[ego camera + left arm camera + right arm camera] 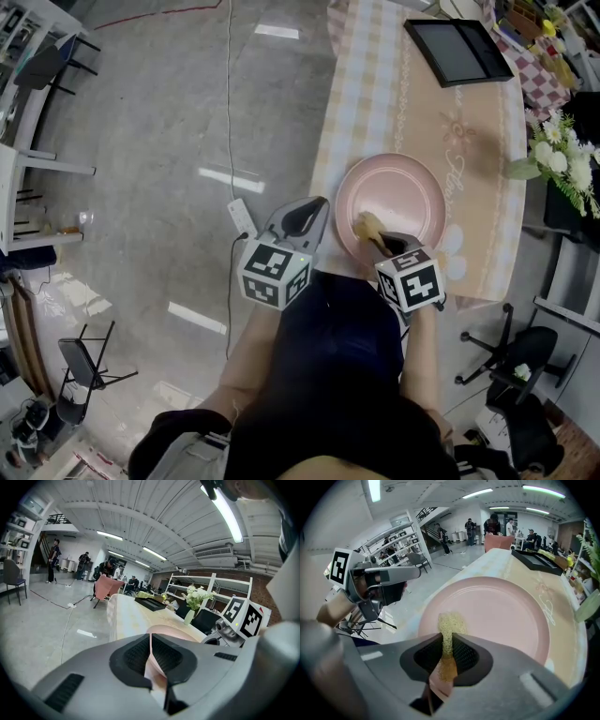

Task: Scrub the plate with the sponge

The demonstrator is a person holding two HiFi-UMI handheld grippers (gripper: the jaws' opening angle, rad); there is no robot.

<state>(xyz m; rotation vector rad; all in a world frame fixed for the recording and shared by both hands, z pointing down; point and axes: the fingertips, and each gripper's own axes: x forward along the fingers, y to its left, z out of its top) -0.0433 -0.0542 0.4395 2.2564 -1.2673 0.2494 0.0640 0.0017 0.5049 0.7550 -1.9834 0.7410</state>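
With my left gripper [151, 654] clenched on the rim of the pink plate [405, 192] at the table's [422, 103] near edge and my right gripper [446, 645] pinching the sponge [449, 624] over it, scrubbing seems underway, so next I should press down and sweep across the plate.

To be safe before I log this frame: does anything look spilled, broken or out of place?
Nothing stands out. The plate looks whole, with no spill, near the edge of the table. The left gripper is shut on its rim; the right gripper is shut on the sponge over the plate.
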